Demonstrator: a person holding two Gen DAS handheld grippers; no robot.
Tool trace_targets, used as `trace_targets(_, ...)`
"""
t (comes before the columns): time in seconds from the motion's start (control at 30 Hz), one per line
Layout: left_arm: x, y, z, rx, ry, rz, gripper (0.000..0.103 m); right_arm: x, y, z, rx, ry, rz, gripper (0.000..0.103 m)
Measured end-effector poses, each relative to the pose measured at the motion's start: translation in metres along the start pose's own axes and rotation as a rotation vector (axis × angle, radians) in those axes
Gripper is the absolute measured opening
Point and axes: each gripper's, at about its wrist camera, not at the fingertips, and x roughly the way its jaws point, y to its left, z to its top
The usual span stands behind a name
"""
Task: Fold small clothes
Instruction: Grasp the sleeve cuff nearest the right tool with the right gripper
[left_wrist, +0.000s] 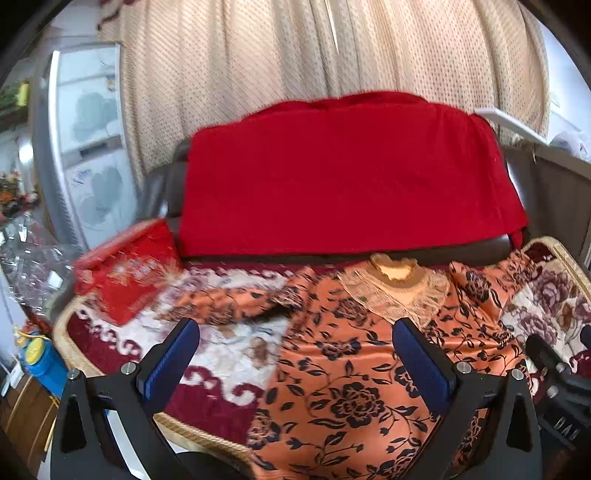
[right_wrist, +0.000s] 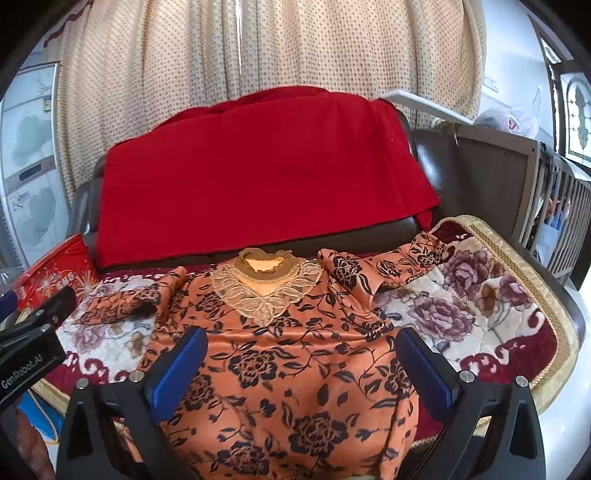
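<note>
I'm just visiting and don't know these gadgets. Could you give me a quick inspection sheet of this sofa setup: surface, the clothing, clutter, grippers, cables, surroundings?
Surface: floral blanket covering the sofa seat; red throw draped over the backrest.
Job's things: orange floral top laid flat, lace neckline toward the backrest, both sleeves spread outward, not yet folded.
Clutter: red printed bag on the seat's left end, apart from the top.
Grippers: left gripper open, above the top's left side; right gripper open, over its middle. Neither holds cloth.
Cables: nothing seen.
Surroundings: dotted beige curtain behind the sofa; fridge to the left; slatted wooden frame to the right.
</note>
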Motion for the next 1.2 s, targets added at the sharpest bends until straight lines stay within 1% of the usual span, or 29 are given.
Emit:
trace_targets(0.07, 0.026, -0.006, 0.003, 0.002, 0.057, -0.033, 0.103, 0.018, -0.013, 0.004, 0.018, 0.024, 0.019, 0.103)
trace_targets(0.1, 0.051, -0.012, 0.004, 0.003, 0.11, -0.055, 0.103, 0.032, -0.026, 0.008, 0.045, 0.039, 0.045, 0.103)
trace_targets(0.17, 0.089, -0.021, 0.003, -0.003, 0.191, -0.087, 0.103, 0.058, -0.057, 0.013, 0.1, 0.08, 0.067, 0.103)
trace_targets(0.2, 0.119, -0.027, 0.001, -0.015, 0.248, -0.106, 0.103, 0.077, -0.079, 0.018, 0.135, 0.098, 0.09, 0.103)
trace_targets(0.23, 0.14, -0.033, 0.0, -0.022, 0.285, -0.106, 0.103, 0.094, -0.098, 0.02, 0.176, 0.124, 0.113, 0.103)
trace_targets(0.27, 0.16, -0.038, -0.001, -0.028, 0.319, -0.097, 0.103, 0.118, -0.125, 0.023, 0.236, 0.152, 0.138, 0.103)
trace_targets(0.3, 0.187, -0.047, -0.003, -0.035, 0.35, -0.078, 0.103, 0.135, -0.144, 0.022, 0.294, 0.172, 0.152, 0.103)
trace_targets(0.37, 0.216, -0.059, -0.005, -0.033, 0.368, -0.05, 0.103, 0.169, -0.193, 0.025, 0.407, 0.198, 0.144, 0.103)
trace_targets(0.4, 0.23, -0.065, -0.005, -0.026, 0.376, -0.037, 0.103, 0.189, -0.219, 0.019, 0.495, 0.212, 0.159, 0.103)
trace_targets(0.43, 0.242, -0.072, -0.006, -0.019, 0.38, -0.036, 0.103, 0.205, -0.236, 0.013, 0.572, 0.22, 0.177, 0.103)
trace_targets(0.47, 0.249, -0.076, -0.006, -0.014, 0.378, -0.038, 0.103, 0.223, -0.252, 0.005, 0.662, 0.225, 0.2, 0.103)
trace_targets(0.53, 0.259, -0.085, -0.006, 0.006, 0.353, -0.037, 0.103, 0.25, -0.287, 0.001, 0.797, 0.206, 0.217, 0.103)
trace_targets(0.6, 0.261, -0.092, -0.004, 0.032, 0.331, -0.045, 0.103, 0.267, -0.308, 0.003, 0.858, 0.18, 0.218, 0.103)
trace_targets(0.67, 0.263, -0.097, -0.002, 0.055, 0.319, -0.055, 0.103, 0.29, -0.319, 0.011, 0.87, 0.188, 0.205, 0.103)
trace_targets(0.77, 0.266, -0.101, 0.001, 0.085, 0.282, -0.07, 0.103, 0.322, -0.329, 0.029, 0.85, 0.2, 0.152, 0.101)
trace_targets(0.8, 0.266, -0.102, 0.001, 0.093, 0.272, -0.078, 0.103, 0.332, -0.334, 0.031, 0.846, 0.21, 0.135, 0.098)
trace_targets(0.83, 0.268, -0.103, 0.001, 0.095, 0.267, -0.083, 0.103, 0.343, -0.338, 0.034, 0.853, 0.217, 0.127, 0.089)
trace_targets(0.9, 0.268, -0.102, 0.0, 0.098, 0.254, -0.095, 0.103, 0.362, -0.347, 0.04, 0.856, 0.22, 0.113, 0.079)
trace_targets(0.97, 0.27, -0.102, -0.001, 0.104, 0.248, -0.096, 0.103, 0.377, -0.356, 0.042, 0.84, 0.222, 0.057, 0.073)
trace_targets(1.03, 0.272, -0.103, -0.003, 0.112, 0.245, -0.087, 0.103, 0.389, -0.365, 0.046, 0.826, 0.212, -0.002, 0.065)
trace_targets(1.13, 0.276, -0.105, -0.006, 0.126, 0.248, -0.072, 0.103, 0.4, -0.373, 0.057, 0.796, 0.18, -0.063, 0.063)
trace_targets(1.2, 0.278, -0.108, -0.008, 0.134, 0.252, -0.076, 0.103, 0.402, -0.374, 0.066, 0.763, 0.155, -0.101, 0.062)
